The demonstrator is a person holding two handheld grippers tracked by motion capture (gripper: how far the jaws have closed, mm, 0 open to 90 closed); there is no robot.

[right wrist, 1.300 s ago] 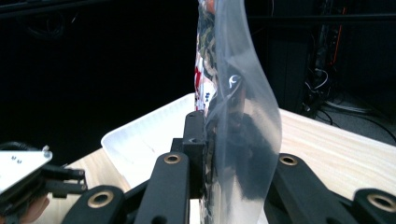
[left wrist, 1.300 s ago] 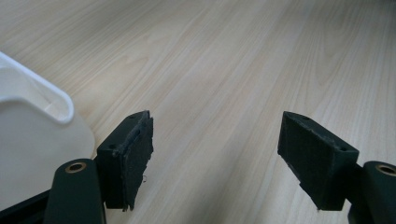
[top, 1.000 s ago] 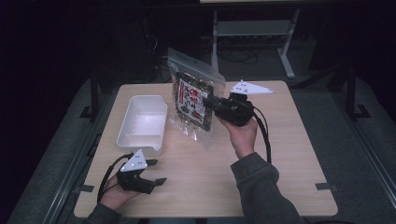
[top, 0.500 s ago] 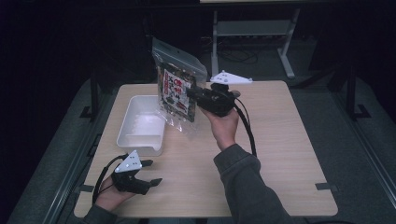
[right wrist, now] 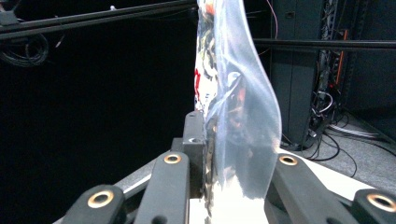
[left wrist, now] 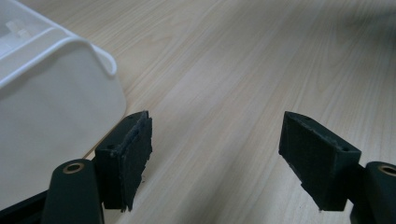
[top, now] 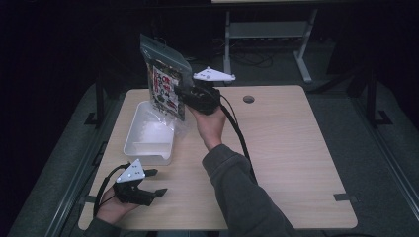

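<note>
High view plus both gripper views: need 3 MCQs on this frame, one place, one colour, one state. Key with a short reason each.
1. Where does the white tray sit?
A. On the table's left part, ahead of the left gripper
B. At the far right corner
C. On the floor

2. What colour is the table top?
A. Glossy black
B. Light wood grain
C. Red

3. What state is the right gripper in?
A. Open and empty, resting on the table
B. Shut on the clear bag, raised off the table
C. Shut on the tray rim

Key:
1 A: the high view shows the tray left of centre, beyond the left gripper.
2 B: pale wood grain shows in the left gripper view too.
3 B: the right gripper view shows the jaws clamped on the clear bag, which hangs upright above the tray in the high view.
</note>
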